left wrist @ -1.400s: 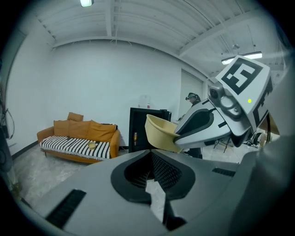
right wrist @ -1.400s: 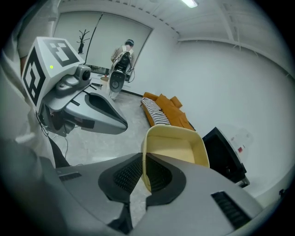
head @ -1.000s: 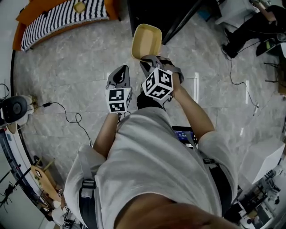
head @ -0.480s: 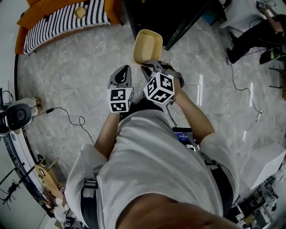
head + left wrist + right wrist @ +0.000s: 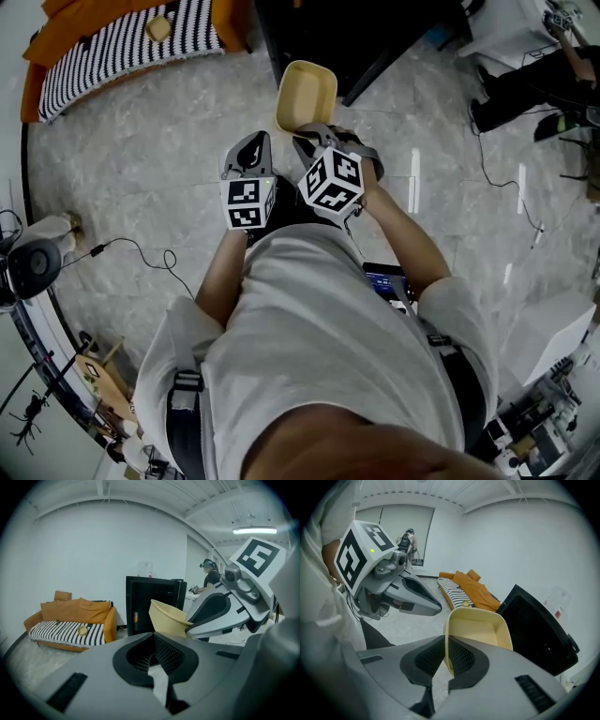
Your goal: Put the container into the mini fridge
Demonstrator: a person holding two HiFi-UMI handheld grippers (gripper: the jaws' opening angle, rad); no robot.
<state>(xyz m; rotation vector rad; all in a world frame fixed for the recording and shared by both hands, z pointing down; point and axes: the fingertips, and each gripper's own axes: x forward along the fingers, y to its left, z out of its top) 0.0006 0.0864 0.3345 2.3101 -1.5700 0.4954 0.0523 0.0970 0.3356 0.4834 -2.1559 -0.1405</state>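
- Nearest to you, your left tool [image 5: 253, 148] is clenched with nothing in it. In the left gripper view the jaws meet on themselves [image 5: 151, 665]. It sits just left of the other tool, close beside it.
- Your right tool [image 5: 315, 133] is grasping the container [image 5: 307, 92]. In the right gripper view its jaws [image 5: 445, 660] pinch the near wall of the container [image 5: 480, 630], one jaw inside and one outside.
- The container is a pale yellow open tub. It's held up off the grey floor [image 5: 150, 141], sticking out past the tool tips toward the far side.
- Just beyond it is the black mini fridge [image 5: 375, 28]. From here the tub's far rim lands right by the fridge's near edge, not inside it.
- Far left, there's an orange sofa [image 5: 56, 28] with a striped cover [image 5: 122, 42].
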